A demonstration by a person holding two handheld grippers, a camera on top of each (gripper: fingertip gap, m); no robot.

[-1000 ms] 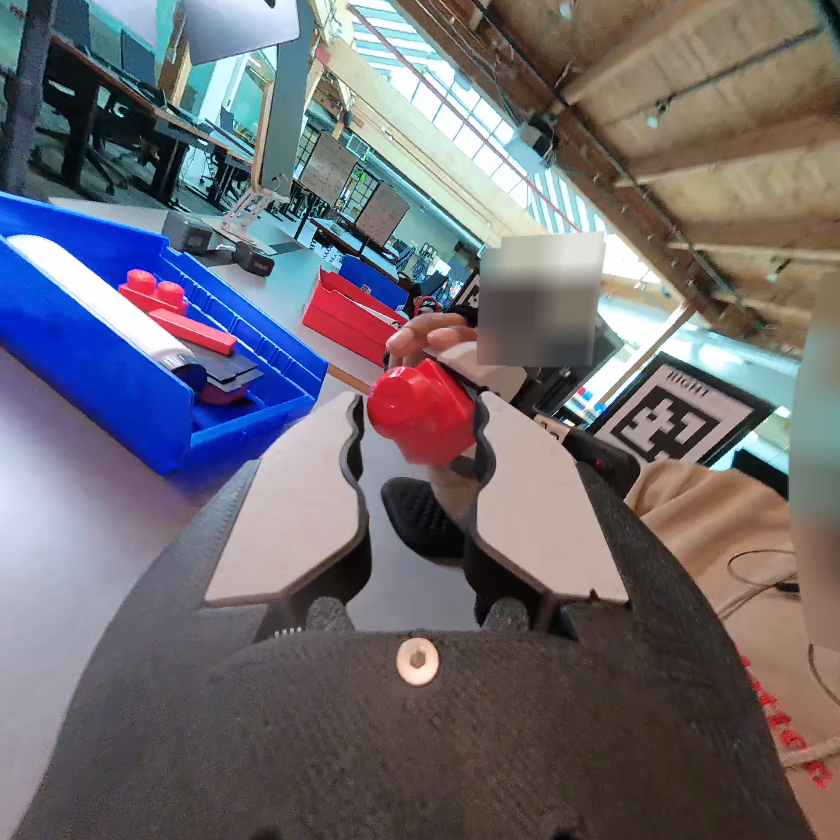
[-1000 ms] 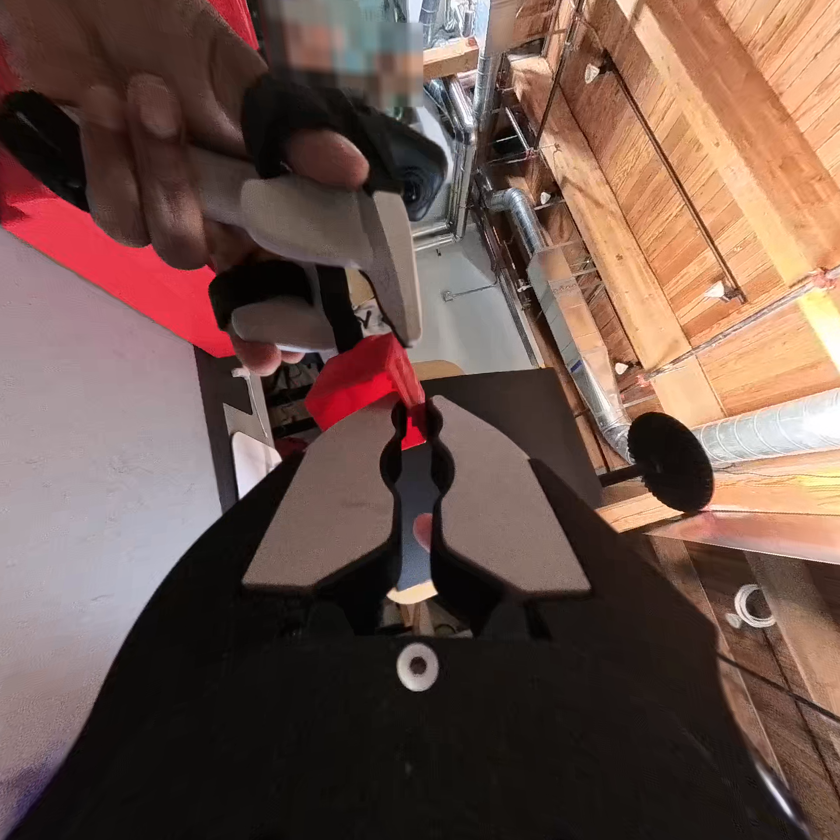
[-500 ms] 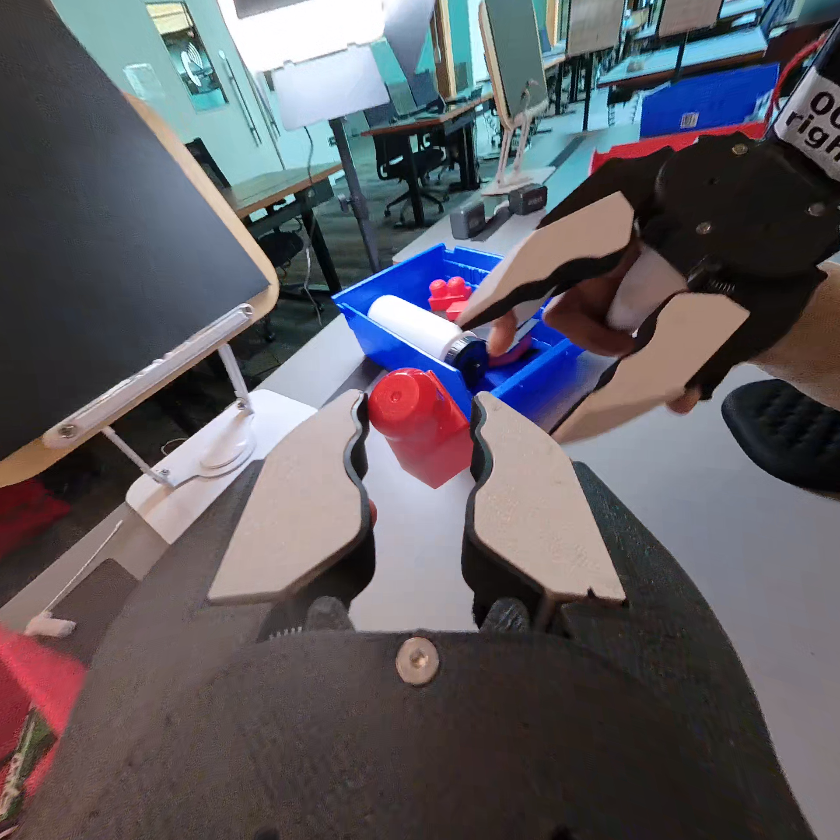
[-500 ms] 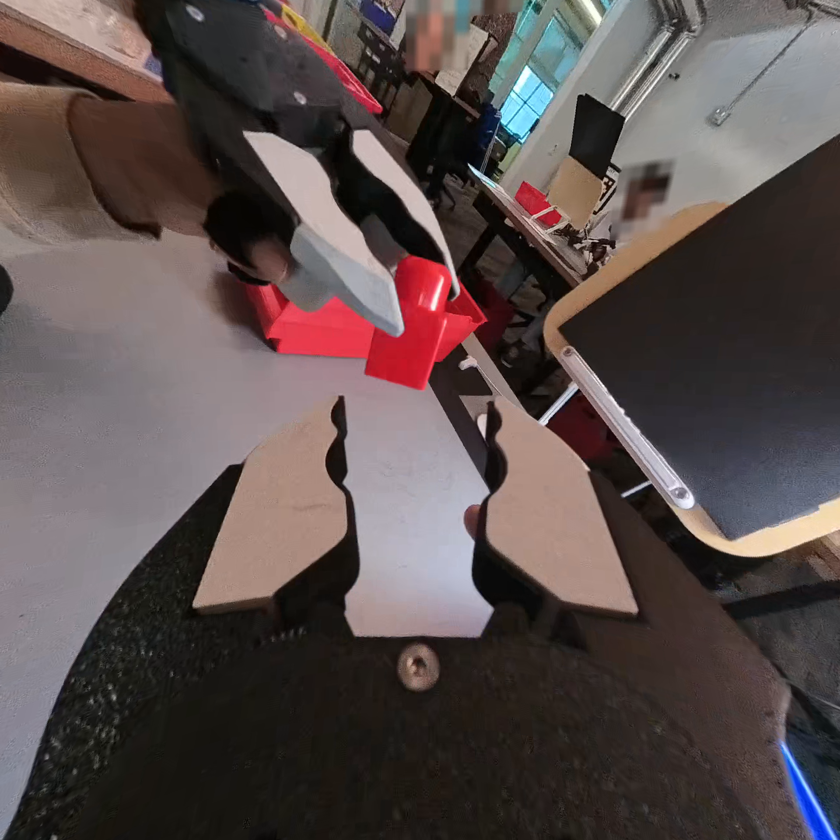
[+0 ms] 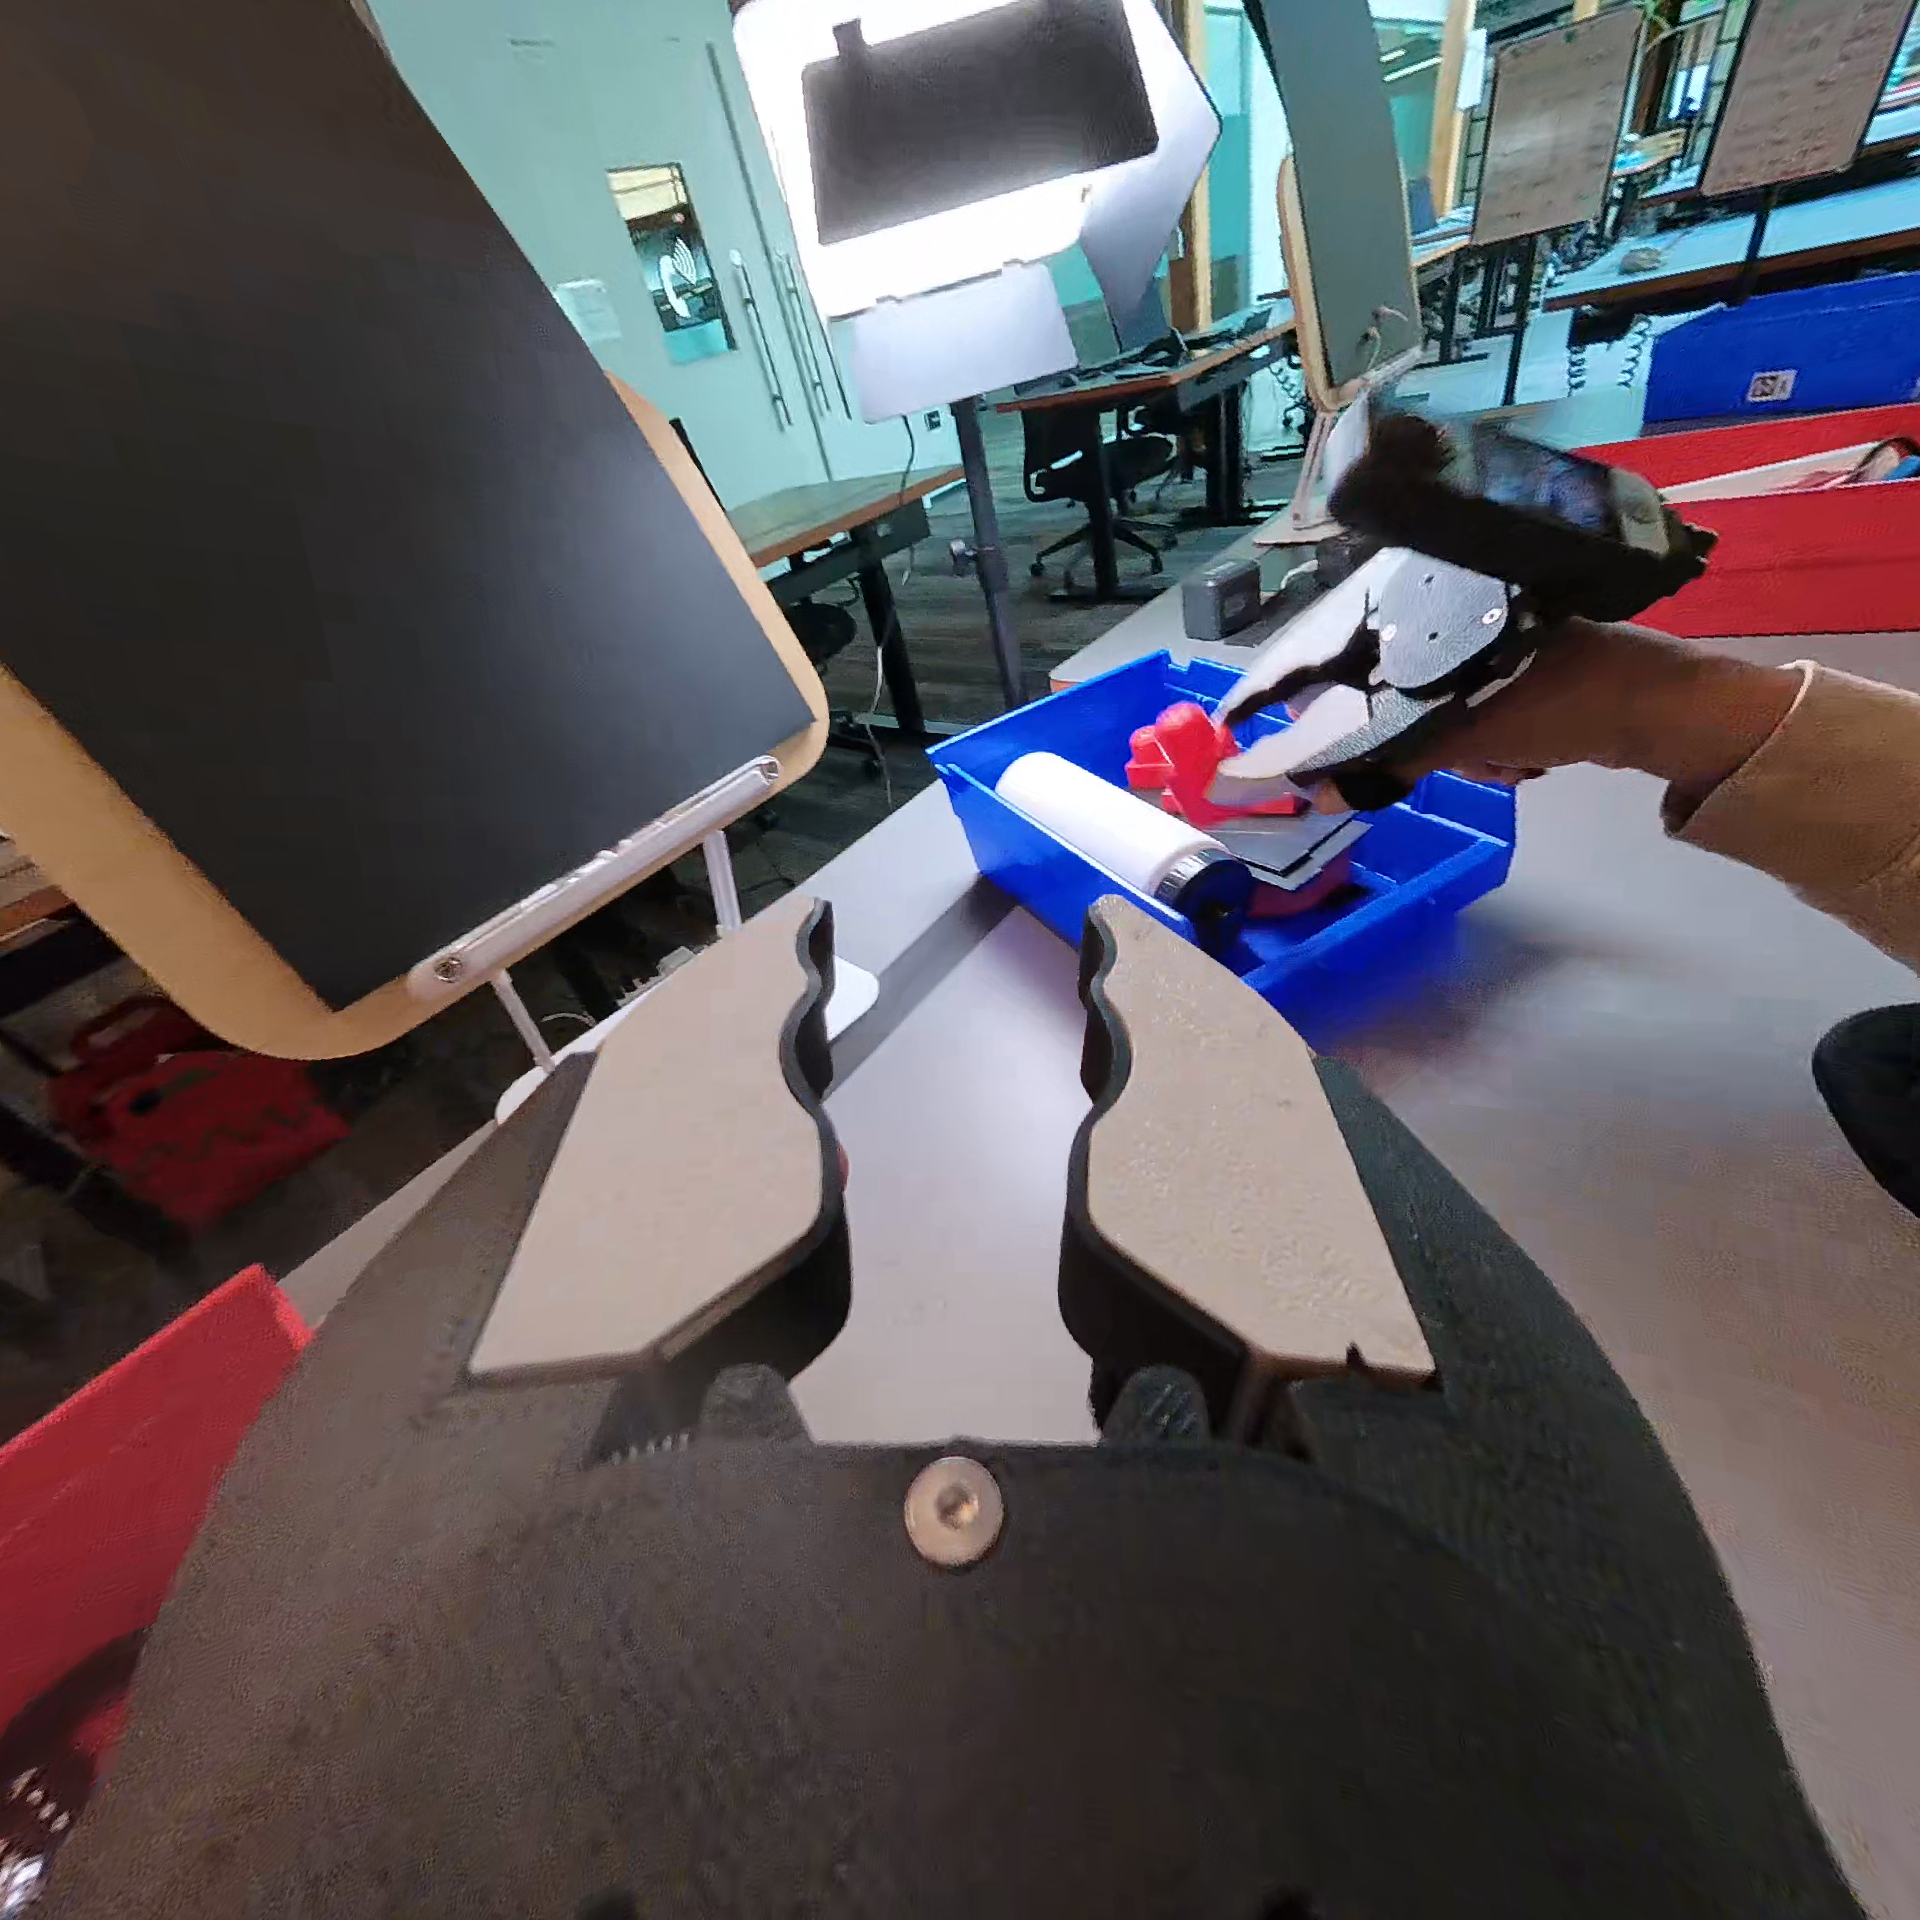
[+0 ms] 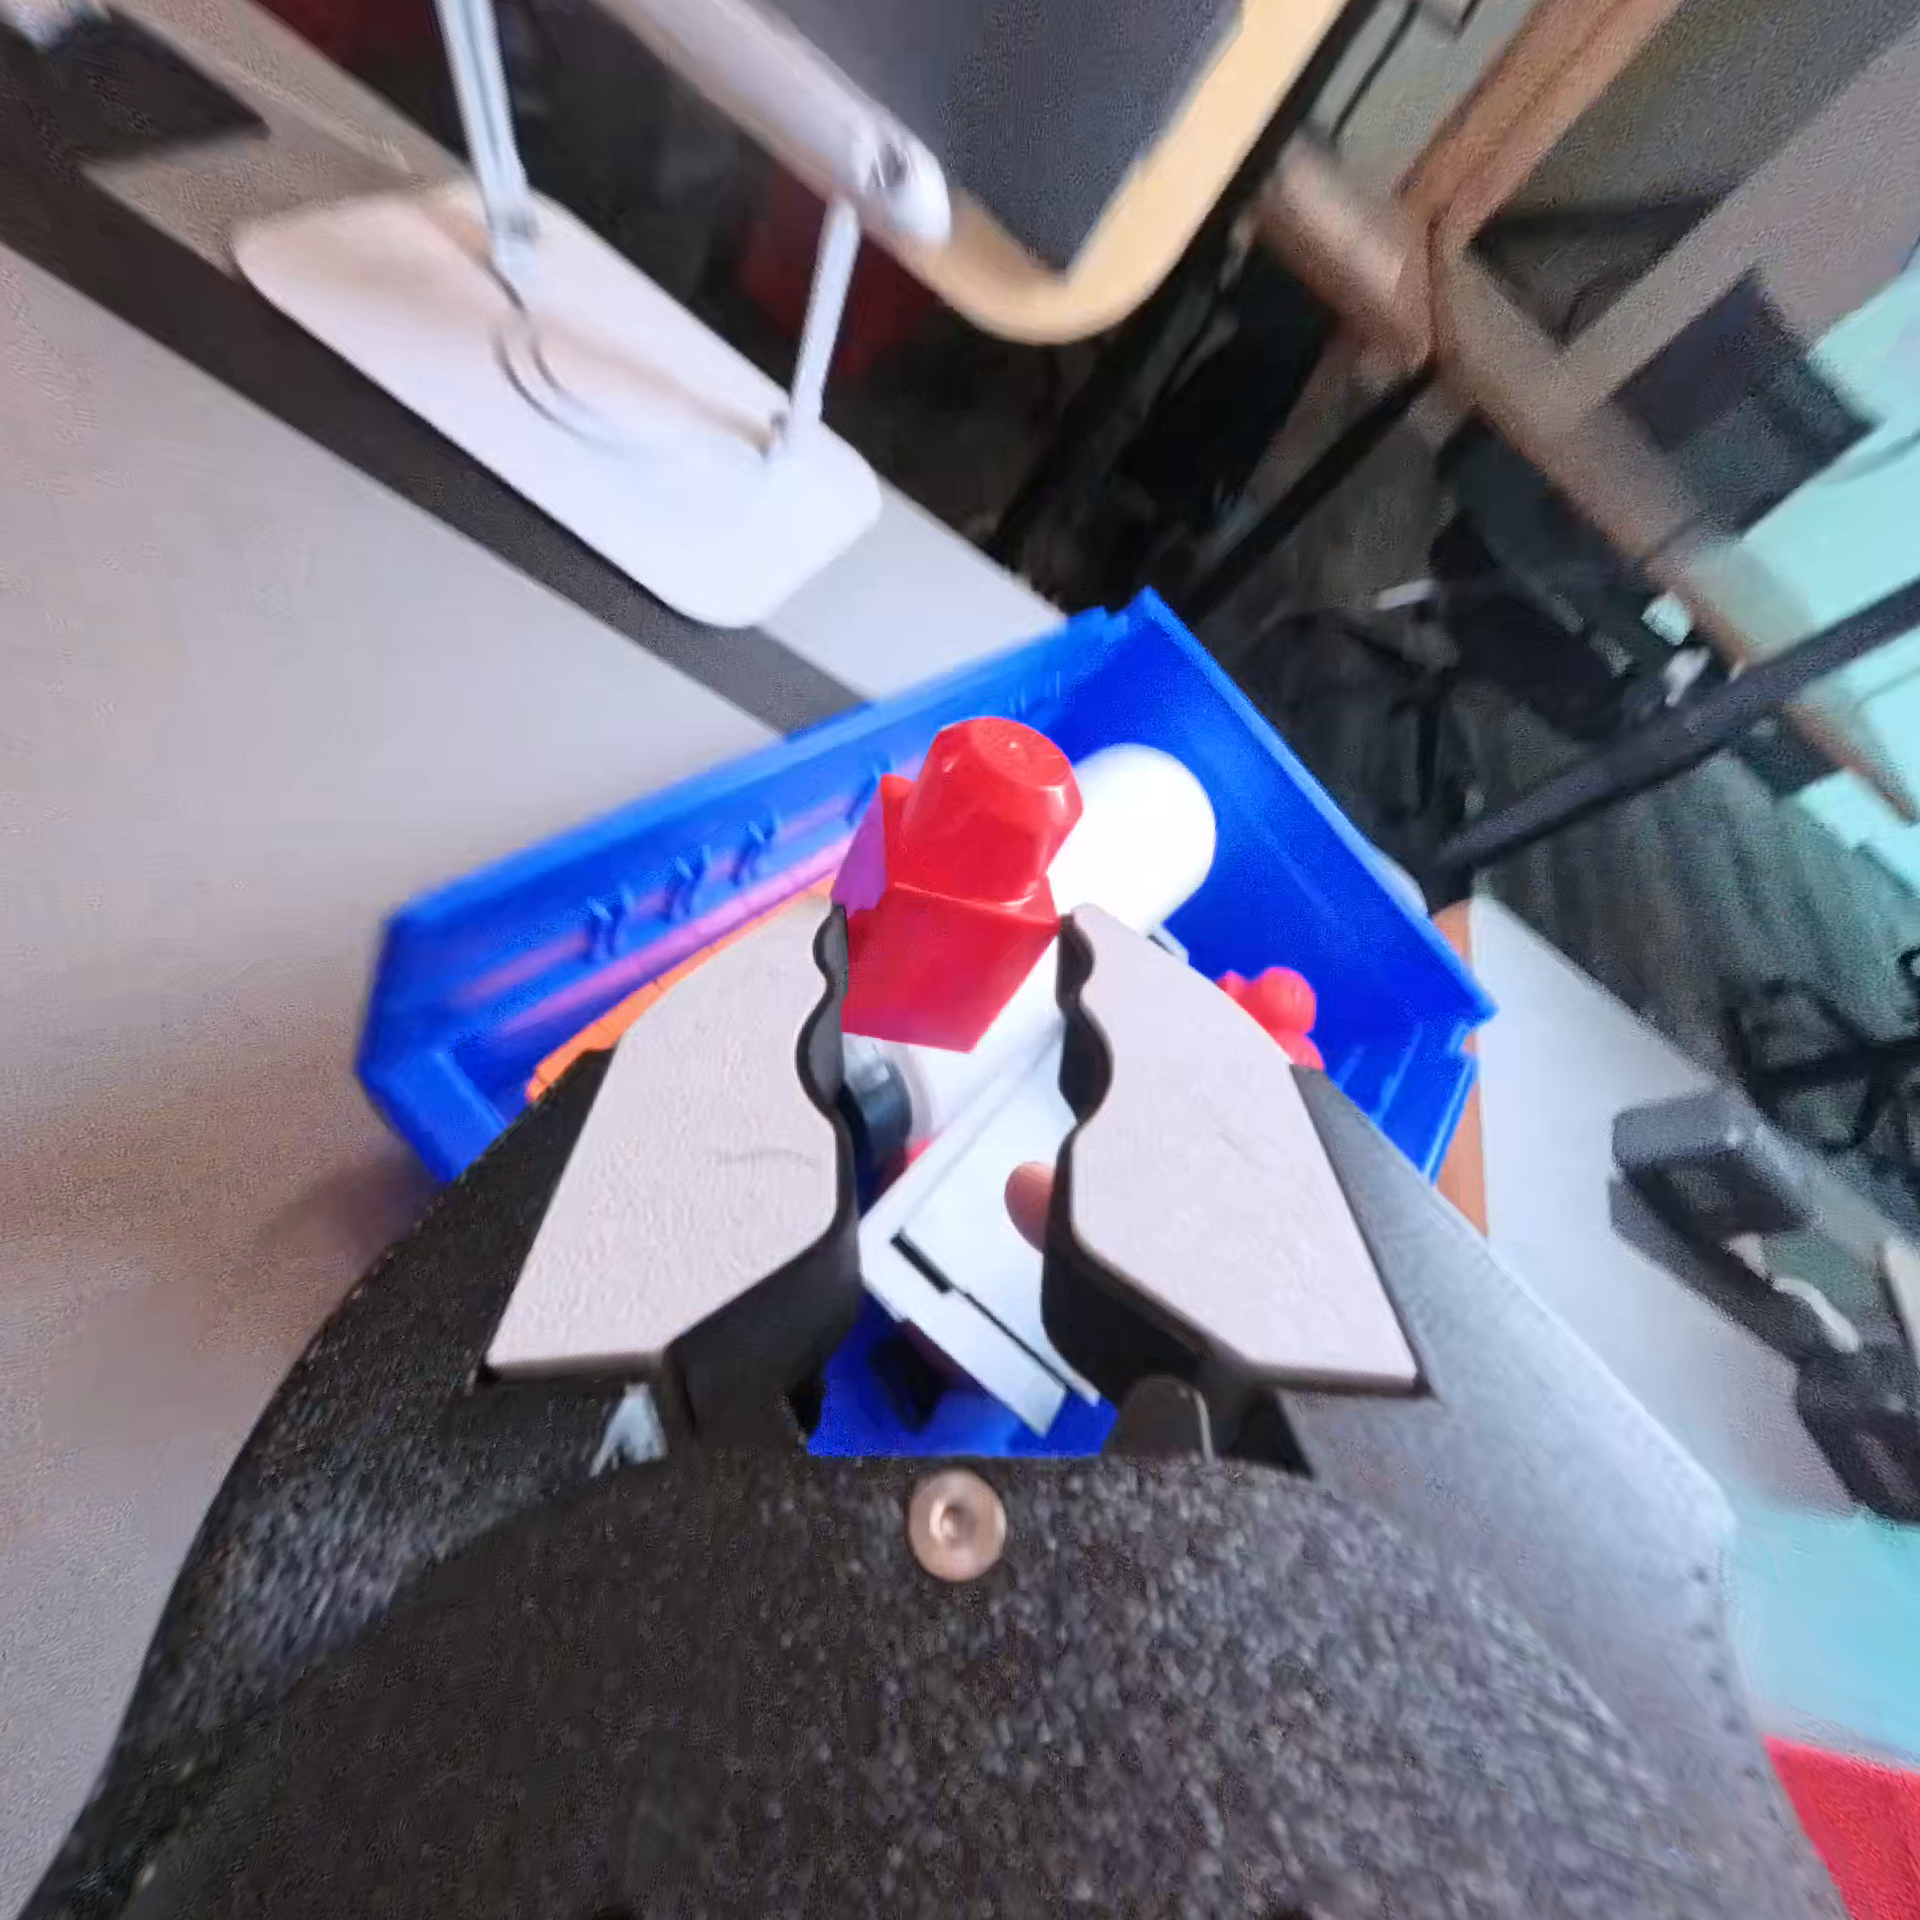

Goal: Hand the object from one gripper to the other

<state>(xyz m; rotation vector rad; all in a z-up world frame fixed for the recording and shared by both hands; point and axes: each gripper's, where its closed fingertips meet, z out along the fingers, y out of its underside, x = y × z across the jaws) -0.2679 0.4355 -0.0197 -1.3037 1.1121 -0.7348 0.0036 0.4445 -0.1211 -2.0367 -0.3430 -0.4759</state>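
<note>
The red block with a round stud sits between the fingertips of my right gripper, which is shut on it. It hangs just above the blue bin. In the left wrist view the right gripper holds the red block over the blue bin at the far side of the table. My left gripper is open and empty, above the grey table, well short of the bin.
The bin holds a white roller, a grey flat piece and another red block. A black board on a white stand stands left of the bin. A red bin lies far right. About 30 cm separates my left fingertips from my right.
The red block has passed from my left gripper to my right one. The left gripper opened and drew back. The right gripper shut on the block and carried it over the blue bin.
</note>
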